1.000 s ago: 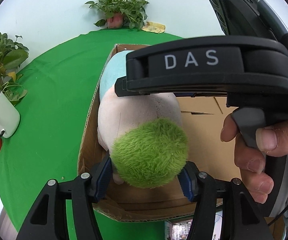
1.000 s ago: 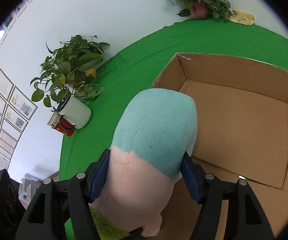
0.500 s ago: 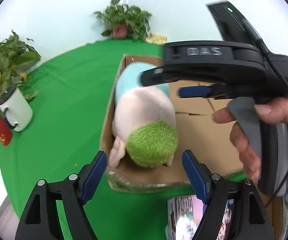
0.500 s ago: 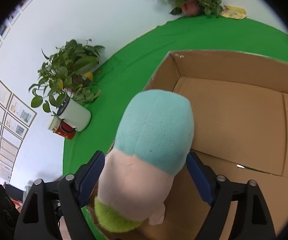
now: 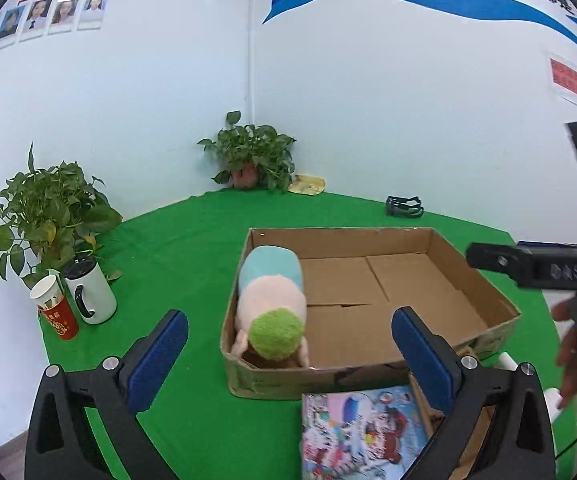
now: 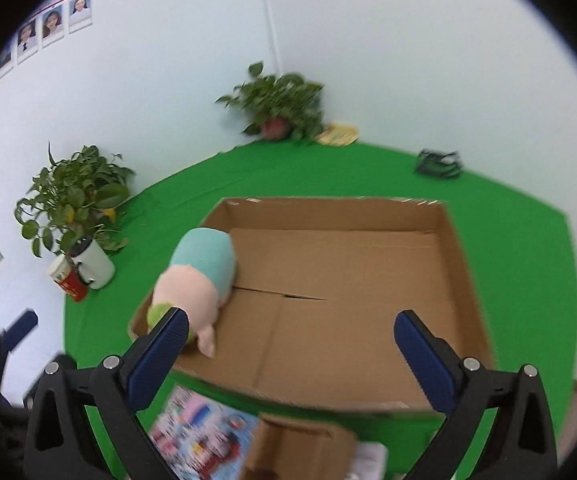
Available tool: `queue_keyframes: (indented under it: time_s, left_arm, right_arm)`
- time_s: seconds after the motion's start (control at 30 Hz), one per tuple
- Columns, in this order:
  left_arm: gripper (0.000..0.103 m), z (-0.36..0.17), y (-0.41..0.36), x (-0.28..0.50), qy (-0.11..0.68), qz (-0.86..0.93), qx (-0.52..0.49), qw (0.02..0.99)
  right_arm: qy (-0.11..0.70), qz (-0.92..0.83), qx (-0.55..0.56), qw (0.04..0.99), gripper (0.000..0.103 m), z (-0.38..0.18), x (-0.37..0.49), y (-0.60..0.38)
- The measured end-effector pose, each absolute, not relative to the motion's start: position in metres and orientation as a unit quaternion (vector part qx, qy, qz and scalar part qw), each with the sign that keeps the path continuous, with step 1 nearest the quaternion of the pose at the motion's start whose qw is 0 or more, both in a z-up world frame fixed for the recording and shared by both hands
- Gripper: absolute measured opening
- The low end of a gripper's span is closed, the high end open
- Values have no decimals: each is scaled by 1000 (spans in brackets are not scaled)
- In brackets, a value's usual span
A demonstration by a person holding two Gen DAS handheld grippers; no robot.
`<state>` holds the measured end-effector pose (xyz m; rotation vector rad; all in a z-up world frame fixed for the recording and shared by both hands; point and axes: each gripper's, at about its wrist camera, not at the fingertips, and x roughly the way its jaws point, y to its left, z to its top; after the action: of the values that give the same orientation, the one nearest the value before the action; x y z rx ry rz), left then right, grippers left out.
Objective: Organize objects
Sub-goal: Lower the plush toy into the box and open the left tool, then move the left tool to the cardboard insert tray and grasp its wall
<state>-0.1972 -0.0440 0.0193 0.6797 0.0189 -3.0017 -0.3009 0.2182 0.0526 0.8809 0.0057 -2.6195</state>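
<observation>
— Two sets of fingers, and both stand wide apart with nothing between them. The left gripper [image 5: 288, 344] and the right gripper [image 6: 290, 344] have just been opening, and the plush toy [image 5: 271, 309] is clear of both.

— Where does the toy lie now?

— Inside the cardboard box [image 5: 368, 236], tucked along its left wall. Its long axis runs away from the fingers: green fuzzy end nearest, pale pink middle, light blue end toward the far wall. The rest of the box floor is bare.

— So what comes next, do you think?

— I judge the toy done. The likeliest next thing is the picture book [image 5: 364, 432], flat on the green worktop [image 5: 160, 248] just in front of the box's near wall, partly under a small carton [image 6: 300, 452].

— Which hand is nearer to it?

— From the left wrist view the book sits below and right of the left fingers [image 5: 156, 356], almost under the right-hand one. From the right wrist view it lies below the left-hand finger. So it lies between the two grippers, close beneath both; I cannot tell which is nearer.
</observation>
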Motion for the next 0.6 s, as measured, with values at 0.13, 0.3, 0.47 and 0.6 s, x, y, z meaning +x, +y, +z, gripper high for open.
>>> queue_keyframes:
  time_s: [0.13, 0.3, 0.47, 0.6]
  left_arm:
    - [103, 22, -8, -167, 2, -969, 244, 22]
    - [103, 14, 14, -145, 15, -963, 268, 6]
    - [103, 11, 27, -128, 3, -960, 280, 5]
    - [103, 11, 34, -119, 10, -957, 290, -11]
  right_arm:
    - [20, -945, 283, 161, 102, 54, -244, 236]
    - [38, -950, 276, 142, 102, 41, -199, 245]
    - [26, -950, 283, 129, 102, 32, -175, 262]
    - [22, -948, 286, 135, 102, 31, -156, 267]
